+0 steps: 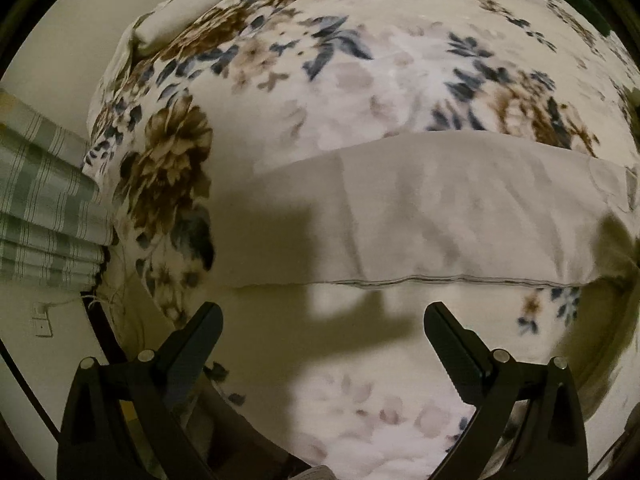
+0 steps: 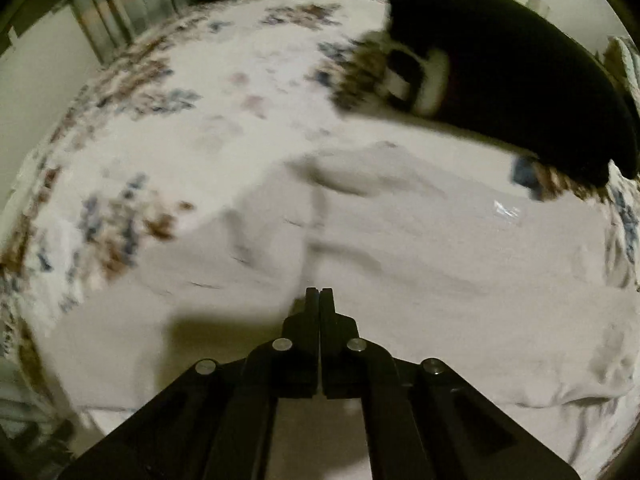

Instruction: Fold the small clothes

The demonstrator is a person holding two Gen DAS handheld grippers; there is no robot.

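bed: a big bed with a soft flower blanket (image 1: 360, 64), brown and blue flowers on white | curtain: green and white stripes (image 1: 44, 200) next to the bed | wall: plain and pale (image 1: 60, 32), with a small white plug plate (image 1: 42, 322) low down | light: dim and yellowish, dark shadows on the blanket

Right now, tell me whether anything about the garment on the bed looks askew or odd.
The pale garment is not lying flat: creases and a raised ridge run across its middle, and its right edge is bunched. The hem nearest the left gripper looks straight. Nothing spilled or damaged shows on the floral blanket.
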